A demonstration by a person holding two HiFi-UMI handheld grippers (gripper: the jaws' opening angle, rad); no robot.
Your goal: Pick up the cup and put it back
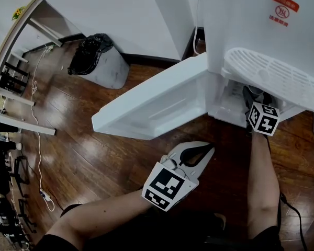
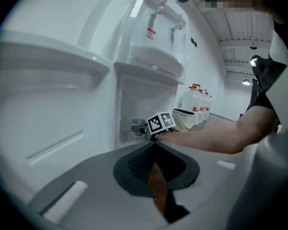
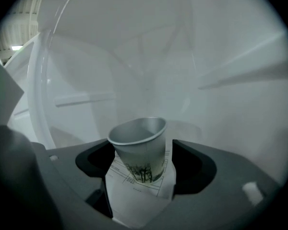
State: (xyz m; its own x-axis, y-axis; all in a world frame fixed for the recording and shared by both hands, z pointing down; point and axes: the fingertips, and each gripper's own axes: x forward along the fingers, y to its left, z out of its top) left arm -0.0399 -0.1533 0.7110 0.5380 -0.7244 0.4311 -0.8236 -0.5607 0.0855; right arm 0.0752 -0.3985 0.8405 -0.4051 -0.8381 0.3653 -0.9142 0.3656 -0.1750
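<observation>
- Looks like we're at the "put it back" end of this. The small paper cup with the tree print (image 3: 139, 147) is inside the lower cabinet of the white water dispenser (image 1: 240, 25), sitting on a printed paper sheet (image 3: 134, 200) on the cabinet floor.
- The right gripper (image 3: 143, 159) is reached into that cabinet with its jaws spread wide. The cup is right between them, but I don't see the pads squeezing it, and there's slack on one side.
- The cup isn't dead upright. Its rim leans toward one jaw, so I'd guess it's barely settled.
- To do this well, keep the jaws wide and back straight out of the cabinet along the jaw line, with no sideways drift. A paper cup weighs nothing, so one nudge on that leaning rim probably tips it.
- Also watch the sheet. If a jaw drags it, the cup rides along.
- The left gripper (image 2: 155, 150) is outside the dispenser, below its open white door (image 1: 152, 103). Its jaws are only slightly apart and hold nothing. Just keep it off the door.
</observation>
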